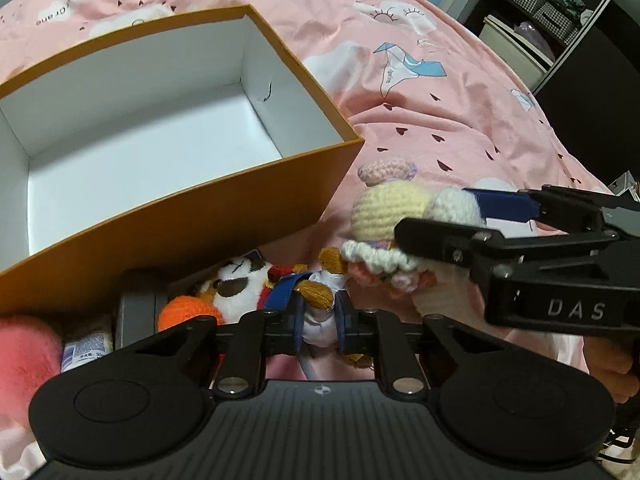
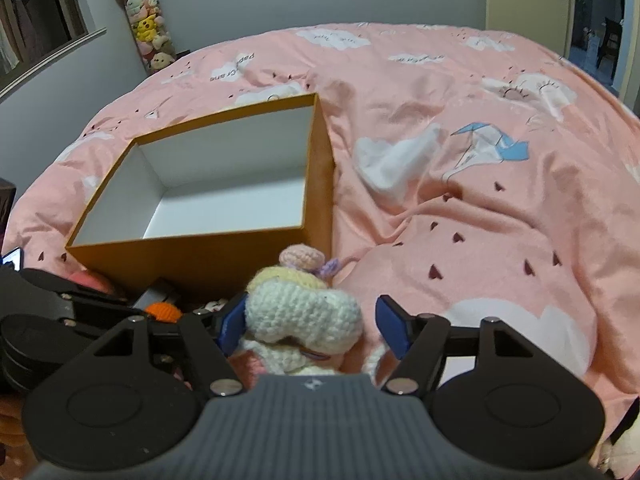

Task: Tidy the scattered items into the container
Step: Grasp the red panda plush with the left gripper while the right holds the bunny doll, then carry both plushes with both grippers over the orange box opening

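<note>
the orange box [image 2: 192,264] sits open on the pink bedspread [image 2: 480,208], white inside and bare, its long axis running from seven o'clock up to one o'clock in the right wrist view. just beside its near wall, at five o'clock, lies the crochet doll [image 2: 304,312], head end toward the box, body trailing back toward the camera. the right gripper [image 2: 312,324] straddles it with jaws spread wide; whether the blue pads press on it i cannot tell. over in the left wrist view, the left gripper [image 1: 320,312] has clamped tight on the small plush figure [image 1: 316,300]. at nine o'clock of it: a panda plush [image 1: 236,284], an orange ball [image 1: 188,312], a pink plush [image 1: 24,352].
</note>
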### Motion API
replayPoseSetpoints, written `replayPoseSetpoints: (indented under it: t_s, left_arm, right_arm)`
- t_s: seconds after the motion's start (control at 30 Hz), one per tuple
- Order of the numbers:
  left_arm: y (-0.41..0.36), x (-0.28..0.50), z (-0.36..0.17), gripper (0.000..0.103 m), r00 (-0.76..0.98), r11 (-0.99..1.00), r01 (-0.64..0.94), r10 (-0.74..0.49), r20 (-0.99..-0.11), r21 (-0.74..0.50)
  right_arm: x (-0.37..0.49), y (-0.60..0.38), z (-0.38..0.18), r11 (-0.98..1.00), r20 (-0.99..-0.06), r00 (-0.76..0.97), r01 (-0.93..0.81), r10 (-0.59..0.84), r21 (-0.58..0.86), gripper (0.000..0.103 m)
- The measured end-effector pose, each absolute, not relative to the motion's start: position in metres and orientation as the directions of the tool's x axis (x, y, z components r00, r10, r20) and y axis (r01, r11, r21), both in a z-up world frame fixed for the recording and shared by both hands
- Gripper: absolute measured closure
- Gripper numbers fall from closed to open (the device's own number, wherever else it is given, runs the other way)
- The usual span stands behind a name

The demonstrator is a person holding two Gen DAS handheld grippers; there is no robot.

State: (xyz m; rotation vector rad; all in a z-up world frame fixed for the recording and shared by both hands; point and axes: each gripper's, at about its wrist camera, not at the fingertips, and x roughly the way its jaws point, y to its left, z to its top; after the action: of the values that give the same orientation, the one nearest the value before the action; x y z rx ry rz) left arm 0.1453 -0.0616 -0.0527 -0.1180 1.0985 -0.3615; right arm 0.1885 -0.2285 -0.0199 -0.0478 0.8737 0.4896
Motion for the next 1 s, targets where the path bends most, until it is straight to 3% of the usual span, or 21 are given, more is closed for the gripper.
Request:
replayPoseSetpoints:
  t_s: [0.33, 0.53, 0.63, 0.73, 0.87, 1.0]
  left_arm:
    - [-0.047, 0.116, -0.028, 0.088, 0.496, 0.938, 0.274, -0.326, -0.805, -0.212]
    - [-0.038, 0.089, -0.004, 0.088, 0.569, 0.929, 0.340, -0.326, -0.755, -0.145]
    - [-0.032, 0.075, 0.009, 0.088, 0.618, 0.924, 0.374, -0.312, -0.722, -0.079]
    - [-0.022, 0.058, 0.021, 0.088, 0.679, 0.920, 0.393, -0.298, -0.671, -0.011]
    - [-0.009, 0.039, 0.024, 0.088, 0.740, 0.929, 0.365, -0.250, -0.624, 0.061]
    - [0.003, 0.028, 0.012, 0.088, 0.743, 0.951, 0.301, -0.188, -0.642, 0.070]
  right_arm:
    - [0.170, -0.228, -0.010, 0.855, -0.748, 0.484, -0.472, 0.455, 0.215, 0.027]
    - [0.152, -0.211, -0.019, 0.823, -0.788, 0.455, -0.557, 0.415, 0.112, 0.025]
    - [0.147, -0.200, -0.025, 0.825, -0.791, 0.504, -0.565, 0.347, 0.002, 0.039]
    - [0.145, -0.197, -0.022, 0.825, -0.784, 0.519, -0.566, 0.341, -0.016, 0.046]
    - [0.146, -0.197, -0.007, 0.836, -0.747, 0.532, -0.547, 0.398, 0.055, 0.051]
    - [0.155, -0.194, -0.001, 0.810, -0.705, 0.463, -0.516, 0.537, 0.277, 0.053]
